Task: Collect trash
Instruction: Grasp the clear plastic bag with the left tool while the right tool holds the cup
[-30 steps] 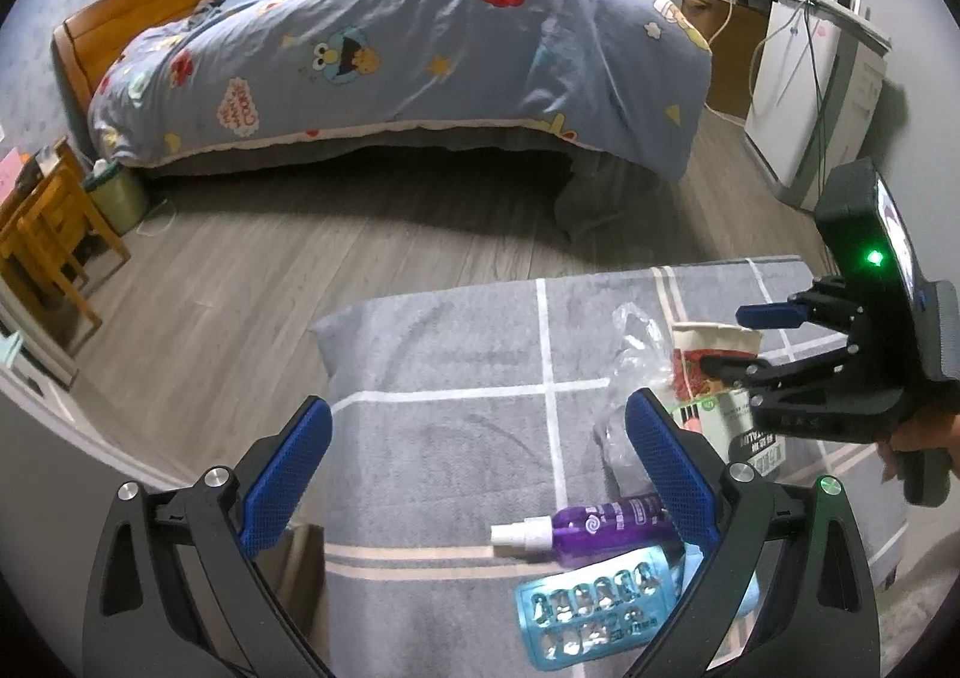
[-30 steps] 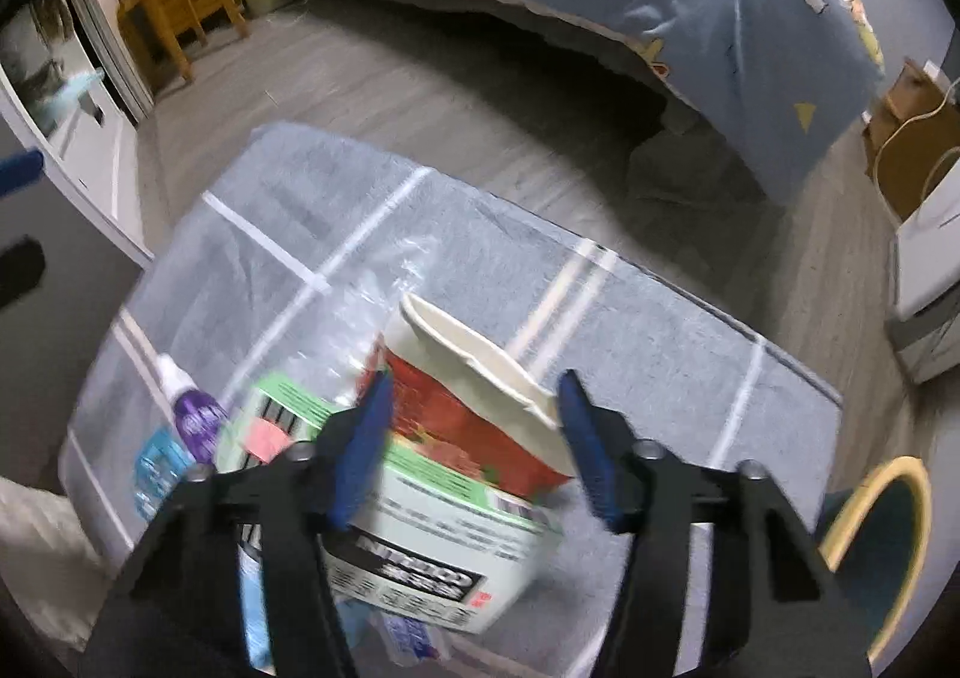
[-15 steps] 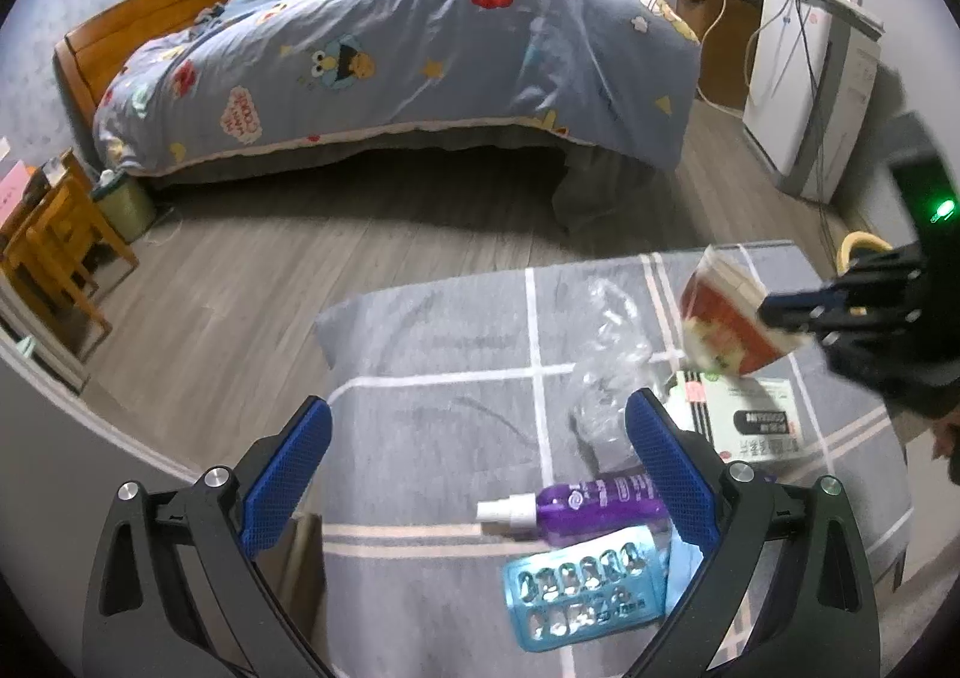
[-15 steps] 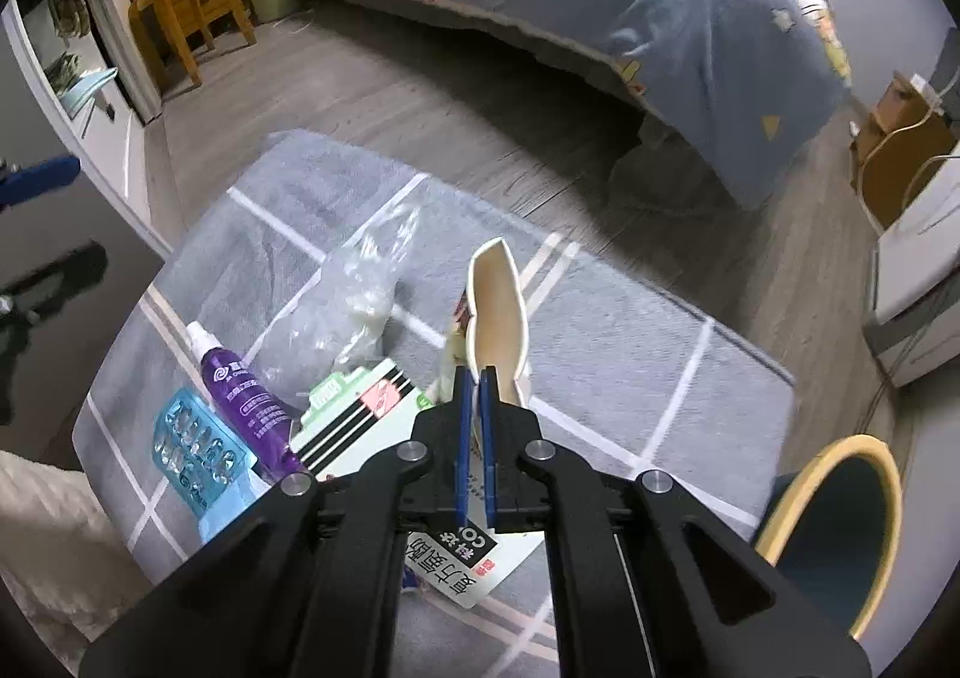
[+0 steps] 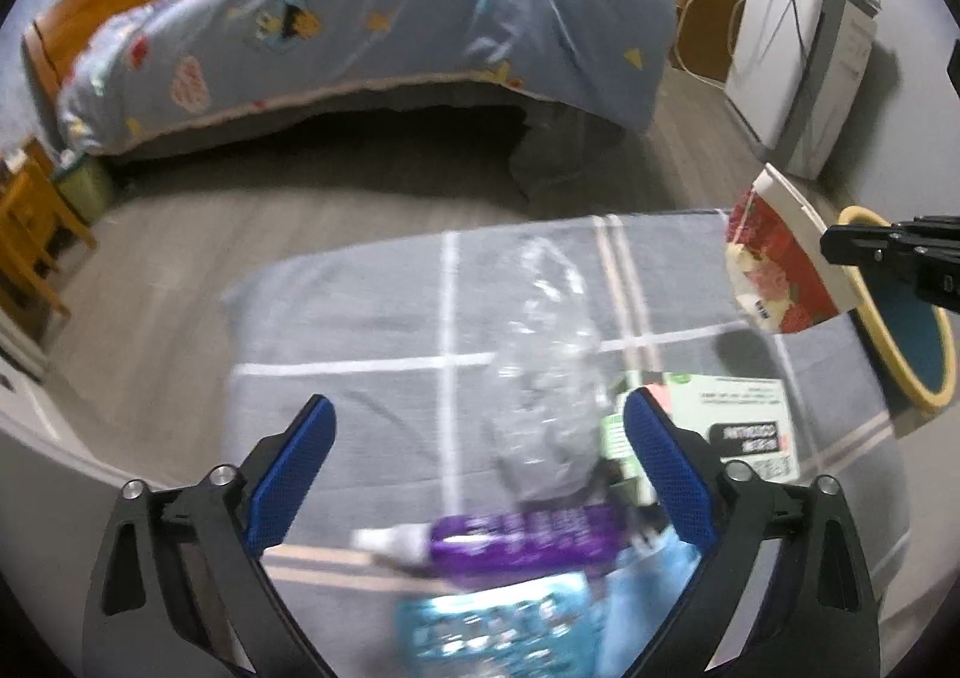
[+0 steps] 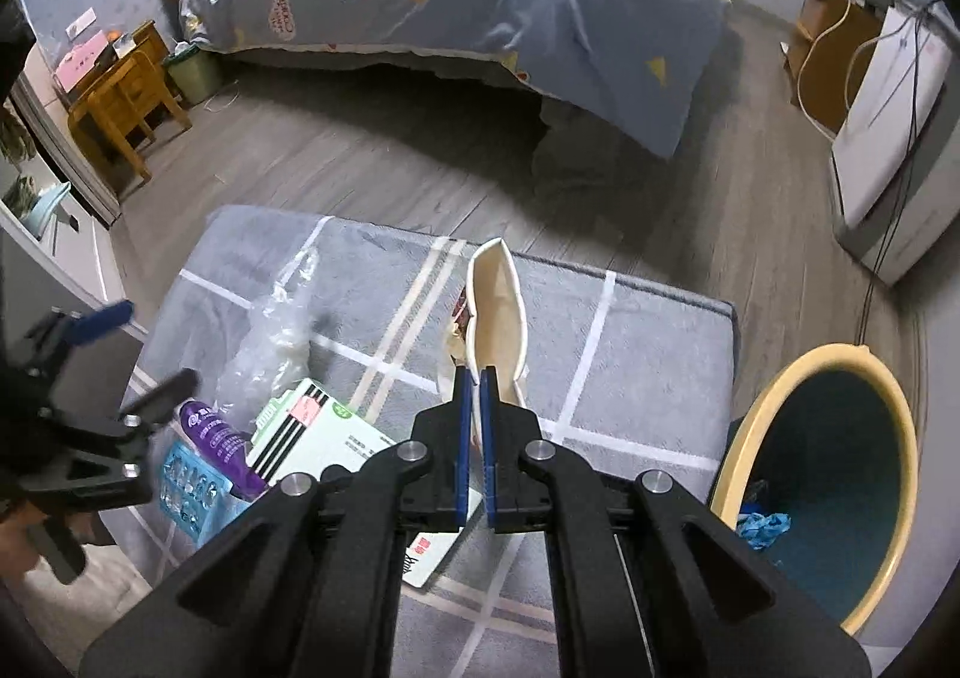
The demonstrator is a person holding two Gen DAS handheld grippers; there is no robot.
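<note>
cup: my right gripper (image 6: 474, 414) was clamped flat on the squashed paper cup (image 6: 498, 318), held off the grey cloth (image 6: 630, 378), near the bin (image 6: 900, 420).
bin: i saw blue scrap in it already.
left gripper (image 5: 477, 474): jaws wide, empty, over the clear plastic bag (image 5: 540, 390).
left: i judged bag, purple bottle (image 5: 528, 540), blister pack (image 5: 498, 630), box (image 5: 738, 420) all waiting.

Left tool (image 5: 477, 477) wide open above crumpled clear plastic bag (image 5: 549, 402) and purple bottle (image 5: 522, 543) on grey checked tabletop (image 5: 360, 318), right tool (image 5: 831, 243) pinching red paper cup (image 5: 777, 273) beside yellow-rimmed bin (image 5: 912, 336).
</note>
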